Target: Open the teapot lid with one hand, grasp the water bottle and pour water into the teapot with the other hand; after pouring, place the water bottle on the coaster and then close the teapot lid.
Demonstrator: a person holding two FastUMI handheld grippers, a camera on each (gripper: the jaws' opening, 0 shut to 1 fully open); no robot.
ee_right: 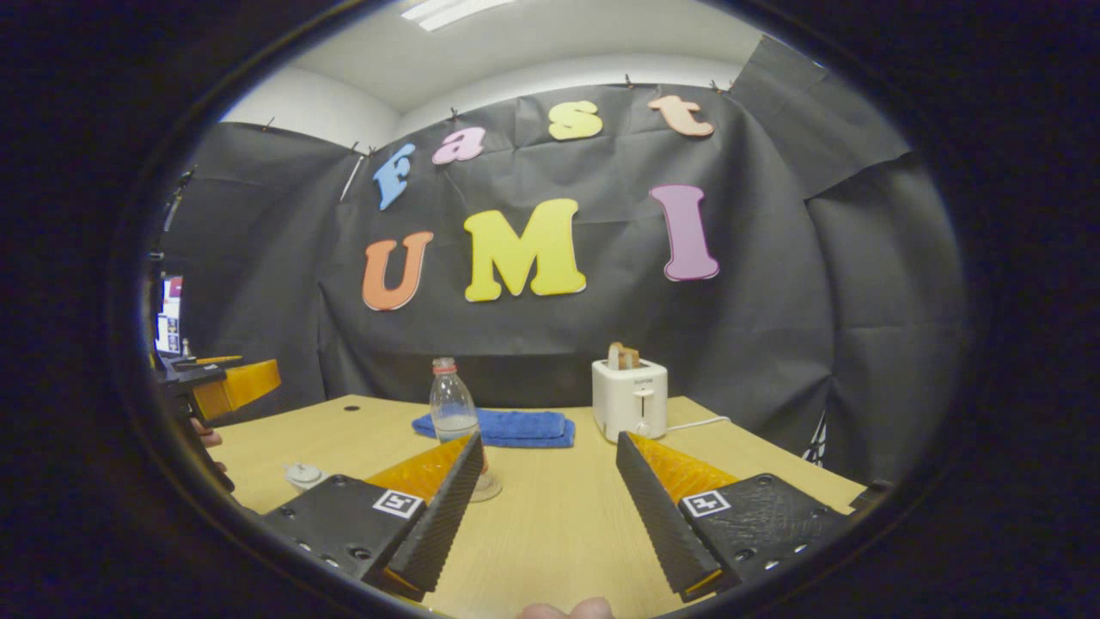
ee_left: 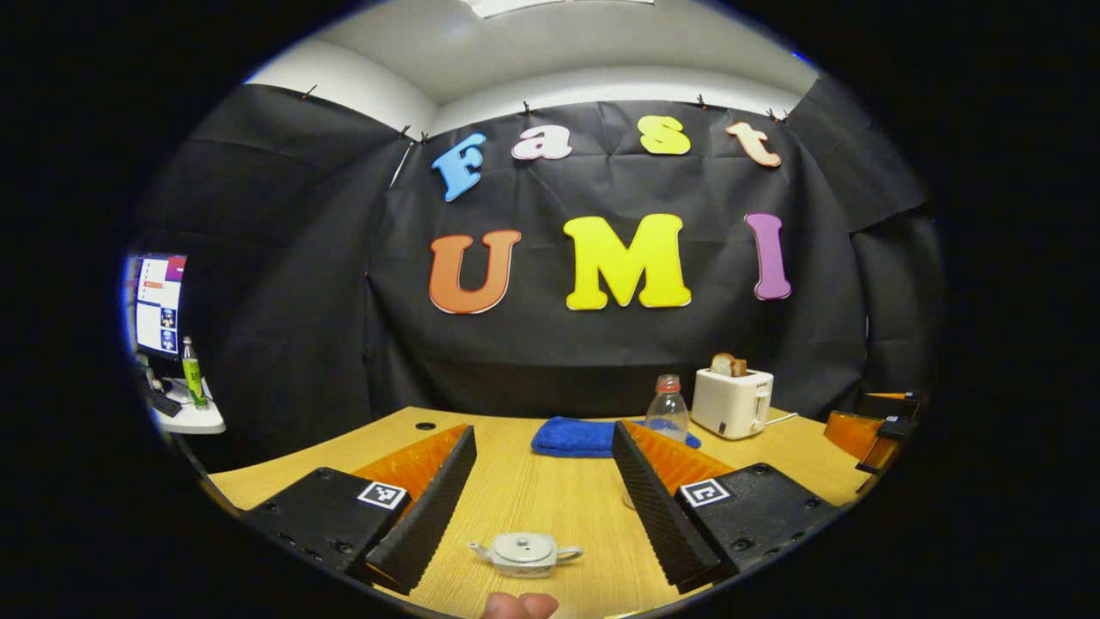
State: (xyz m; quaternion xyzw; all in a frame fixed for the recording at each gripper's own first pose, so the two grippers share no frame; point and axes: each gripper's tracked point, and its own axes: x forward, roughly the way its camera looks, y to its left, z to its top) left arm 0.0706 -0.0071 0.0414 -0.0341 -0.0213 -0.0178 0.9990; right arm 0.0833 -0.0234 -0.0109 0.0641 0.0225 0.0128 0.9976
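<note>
A small white teapot (ee_left: 525, 553) with its lid on sits on the wooden table (ee_left: 533, 490), low between the fingers of my left gripper (ee_left: 543, 434), which is open and holds nothing. The clear water bottle (ee_left: 667, 411) with a red neck ring stands upright beyond that gripper's right finger. In the right gripper view the bottle (ee_right: 454, 411) rests on a round clear coaster (ee_right: 488, 490), partly hidden behind the left finger of my right gripper (ee_right: 548, 440), open and empty. The teapot (ee_right: 302, 474) lies further left, below the other gripper (ee_right: 228, 385).
A white toaster (ee_right: 630, 398) holding bread stands at the back right, its cord trailing right. A folded blue towel (ee_right: 507, 427) lies behind the bottle. A side shelf with a monitor (ee_left: 159, 305) and a green bottle (ee_left: 192, 374) is off the table's left.
</note>
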